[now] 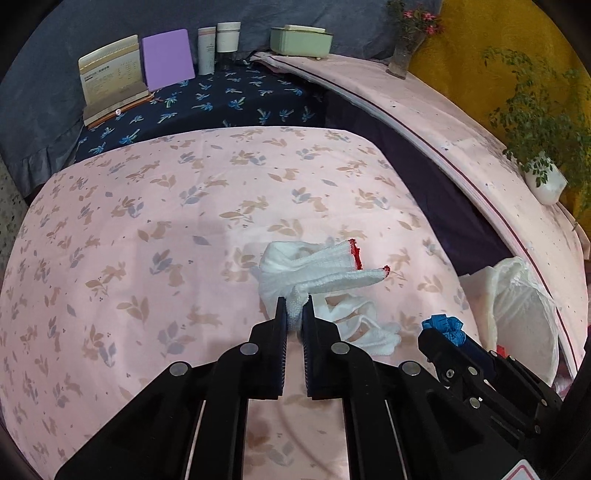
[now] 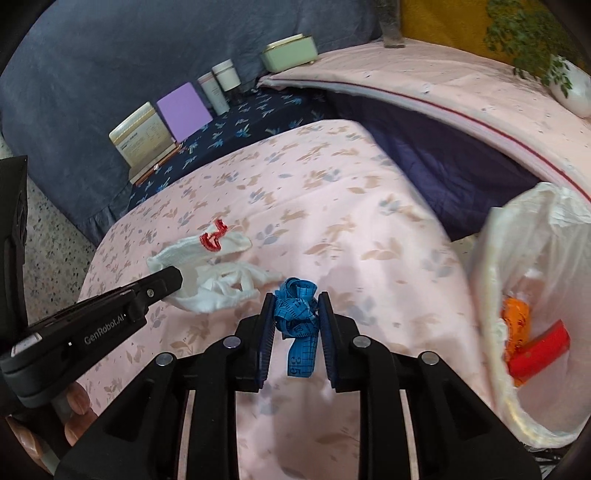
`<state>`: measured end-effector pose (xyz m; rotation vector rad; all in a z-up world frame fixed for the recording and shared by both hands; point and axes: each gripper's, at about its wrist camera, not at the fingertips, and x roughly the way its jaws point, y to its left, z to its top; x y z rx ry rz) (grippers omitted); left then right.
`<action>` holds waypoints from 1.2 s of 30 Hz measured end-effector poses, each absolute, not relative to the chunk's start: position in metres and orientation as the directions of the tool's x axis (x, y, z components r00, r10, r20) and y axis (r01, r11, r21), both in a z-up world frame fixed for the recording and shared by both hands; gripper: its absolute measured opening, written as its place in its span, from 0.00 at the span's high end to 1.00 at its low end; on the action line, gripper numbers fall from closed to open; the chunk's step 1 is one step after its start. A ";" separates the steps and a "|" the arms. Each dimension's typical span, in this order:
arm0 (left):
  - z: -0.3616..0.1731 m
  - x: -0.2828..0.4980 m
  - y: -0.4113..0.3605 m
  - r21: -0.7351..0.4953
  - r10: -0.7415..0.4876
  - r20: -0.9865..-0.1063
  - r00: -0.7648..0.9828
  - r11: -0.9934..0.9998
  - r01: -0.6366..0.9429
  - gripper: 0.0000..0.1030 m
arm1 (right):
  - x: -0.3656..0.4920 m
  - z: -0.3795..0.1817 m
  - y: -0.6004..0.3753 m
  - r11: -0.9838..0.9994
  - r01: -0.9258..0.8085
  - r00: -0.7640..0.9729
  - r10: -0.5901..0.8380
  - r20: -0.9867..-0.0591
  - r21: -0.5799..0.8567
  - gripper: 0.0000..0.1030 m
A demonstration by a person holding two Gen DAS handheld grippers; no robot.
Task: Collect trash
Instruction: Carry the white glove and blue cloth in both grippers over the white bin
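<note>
The trash here is a white glove with red cuff (image 1: 314,271) and a bundled blue measuring tape (image 2: 298,314). The left gripper (image 1: 294,314) is clamped tight on a fold of the glove, and the rest of the glove hangs over the pink printed cloth (image 1: 166,221) toward 12 o'clock from the jaws. The right gripper (image 2: 296,314) is closed on the tape bundle, and one loose end of the tape hangs down at 6 o'clock.

The pink cloth with rabbit and leaf print covers a raised surface. Behind it, at 12 o'clock, a dark blue flowered cloth (image 1: 221,103) carries a cream card stand (image 1: 110,74), a purple board (image 1: 168,59), two pale jars (image 1: 218,42) and a green box (image 1: 301,40). A grey-blue fabric (image 2: 110,55) hangs behind them. At 2 o'clock a pink shelf (image 1: 443,122) carries a potted plant (image 1: 543,162) before a yellow wall (image 1: 498,33).

At 3 o'clock in the right wrist view, a white plastic bag (image 2: 532,236) stands open; inside are an orange item (image 2: 515,321) and a red item (image 2: 539,349).
</note>
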<state>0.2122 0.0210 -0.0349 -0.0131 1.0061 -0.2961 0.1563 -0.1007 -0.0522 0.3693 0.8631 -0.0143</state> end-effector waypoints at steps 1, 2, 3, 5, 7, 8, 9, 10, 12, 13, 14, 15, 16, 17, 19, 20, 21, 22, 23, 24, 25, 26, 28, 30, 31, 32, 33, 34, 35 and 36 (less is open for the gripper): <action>-0.032 0.207 0.014 -0.144 -0.254 -0.827 0.501 0.958 0.248 0.94 | 0.150 -0.049 -0.107 0.935 0.169 0.660 0.128 -0.740 0.313 0.78; -0.029 0.203 0.007 -0.142 -0.259 -0.825 0.503 0.955 0.259 0.94 | 0.144 -0.046 -0.113 0.932 0.178 0.666 0.122 -0.736 0.316 0.78; -0.025 0.197 -0.001 -0.138 -0.264 -0.821 0.505 0.952 0.273 0.94 | 0.139 -0.044 -0.119 0.930 0.186 0.671 0.116 -0.732 0.318 0.78; -0.019 0.188 -0.016 -0.135 -0.276 -0.817 0.507 0.945 0.297 0.94 | 0.126 -0.038 -0.133 0.924 0.206 0.683 0.100 -0.724 0.322 0.78; -0.015 0.179 -0.031 -0.130 -0.286 -0.812 0.508 0.938 0.322 0.94 | 0.114 -0.034 -0.149 0.918 0.228 0.693 0.082 -0.716 0.326 0.78; -0.012 0.175 -0.039 -0.130 -0.294 -0.811 0.506 0.933 0.334 0.94 | 0.108 -0.033 -0.156 0.914 0.239 0.697 0.074 -0.713 0.328 0.78; -0.011 0.171 -0.047 -0.131 -0.302 -0.810 0.504 0.929 0.347 0.94 | 0.101 -0.031 -0.164 0.910 0.250 0.702 0.065 -0.710 0.331 0.78; -0.008 0.165 -0.057 -0.129 -0.311 -0.808 0.501 0.923 0.364 0.94 | 0.095 -0.029 -0.171 0.906 0.263 0.705 0.055 -0.707 0.332 0.78; -0.005 0.157 -0.072 -0.129 -0.326 -0.805 0.496 0.912 0.389 0.94 | 0.082 -0.027 -0.189 0.897 0.290 0.712 0.031 -0.701 0.335 0.78; -0.002 0.152 -0.082 -0.130 -0.336 -0.803 0.492 0.905 0.406 0.94 | 0.076 -0.026 -0.196 0.892 0.301 0.715 0.022 -0.699 0.336 0.78; 0.000 0.148 -0.091 -0.128 -0.345 -0.801 0.489 0.898 0.422 0.94 | 0.069 -0.025 -0.204 0.887 0.316 0.717 0.009 -0.697 0.336 0.78; 0.001 0.145 -0.098 -0.127 -0.351 -0.799 0.488 0.892 0.434 0.94 | 0.064 -0.024 -0.212 0.882 0.329 0.719 -0.003 -0.695 0.336 0.78; 0.003 0.140 -0.109 -0.124 -0.360 -0.796 0.486 0.883 0.452 0.94 | 0.057 -0.023 -0.221 0.876 0.344 0.720 -0.016 -0.693 0.338 0.78; 0.004 0.137 -0.116 -0.124 -0.367 -0.795 0.483 0.877 0.464 0.94 | 0.052 -0.023 -0.227 0.871 0.355 0.721 -0.024 -0.692 0.340 0.78; 0.007 0.130 -0.133 -0.123 -0.383 -0.793 0.475 0.863 0.490 0.94 | 0.042 -0.022 -0.240 0.860 0.379 0.721 -0.044 -0.691 0.341 0.78; 0.007 0.126 -0.141 -0.123 -0.390 -0.791 0.470 0.856 0.503 0.94 | 0.037 -0.022 -0.247 0.855 0.391 0.721 -0.055 -0.690 0.341 0.78; 0.008 0.122 -0.149 -0.122 -0.397 -0.790 0.467 0.849 0.514 0.94 | 0.032 -0.022 -0.254 0.849 0.402 0.721 -0.064 -0.689 0.342 0.78; 0.008 0.120 -0.155 -0.122 -0.401 -0.790 0.463 0.844 0.523 0.94 | 0.028 -0.022 -0.259 0.845 0.411 0.721 -0.071 -0.689 0.343 0.78; 0.008 0.117 -0.162 -0.123 -0.407 -0.791 0.457 0.837 0.533 0.94 | 0.023 -0.022 -0.265 0.839 0.422 0.721 -0.080 -0.689 0.344 0.78; 0.008 0.115 -0.168 -0.123 -0.410 -0.792 0.452 0.833 0.540 0.94 | 0.018 -0.022 -0.270 0.835 0.430 0.720 -0.087 -0.689 0.344 0.78; 0.007 0.113 -0.174 -0.122 -0.413 -0.794 0.446 0.828 0.548 0.94 | 0.015 -0.023 -0.275 0.830 0.438 0.718 -0.092 -0.690 0.345 0.78; 0.006 0.111 -0.179 -0.120 -0.415 -0.795 0.442 0.823 0.555 0.94 | 0.012 -0.023 -0.279 0.827 0.445 0.717 -0.098 -0.690 0.344 0.78; 0.003 0.107 -0.188 -0.110 -0.411 -0.799 0.439 0.818 0.565 0.93 | 0.006 -0.026 -0.287 0.819 0.458 0.714 -0.107 -0.692 0.346 0.78; -0.001 0.105 -0.194 -0.108 -0.409 -0.806 0.427 0.812 0.574 0.92 | 0.003 -0.028 -0.292 0.814 0.467 0.711 -0.114 -0.694 0.345 0.78; -0.003 0.105 -0.196 -0.107 -0.405 -0.811 0.423 0.812 0.573 0.90 | 0.001 -0.029 -0.295 0.812 0.470 0.709 -0.114 -0.695 0.346 0.78; -0.004 0.105 -0.198 -0.108 -0.404 -0.813 0.420 0.813 0.573 0.90 | 0.000 -0.030 -0.296 0.811 0.472 0.709 -0.115 -0.696 0.346 0.78; -0.006 0.104 -0.199 -0.106 -0.401 -0.814 0.421 0.814 0.571 0.89 | -0.001 -0.031 -0.297 0.810 0.474 0.707 -0.117 -0.697 0.345 0.78; -0.007 0.104 -0.200 -0.106 -0.400 -0.815 0.420 0.814 0.571 0.89 | -0.002 -0.032 -0.298 0.809 0.476 0.706 -0.117 -0.698 0.346 0.78; -0.009 0.104 -0.201 -0.103 -0.397 -0.818 0.416 0.813 0.573 0.88 | -0.003 -0.033 -0.299 0.808 0.477 0.706 -0.117 -0.699 0.347 0.78; -0.010 0.104 -0.203 -0.100 -0.393 -0.820 0.415 0.813 0.573 0.86 | -0.003 -0.033 -0.300 0.807 0.478 0.705 -0.117 -0.699 0.347 0.78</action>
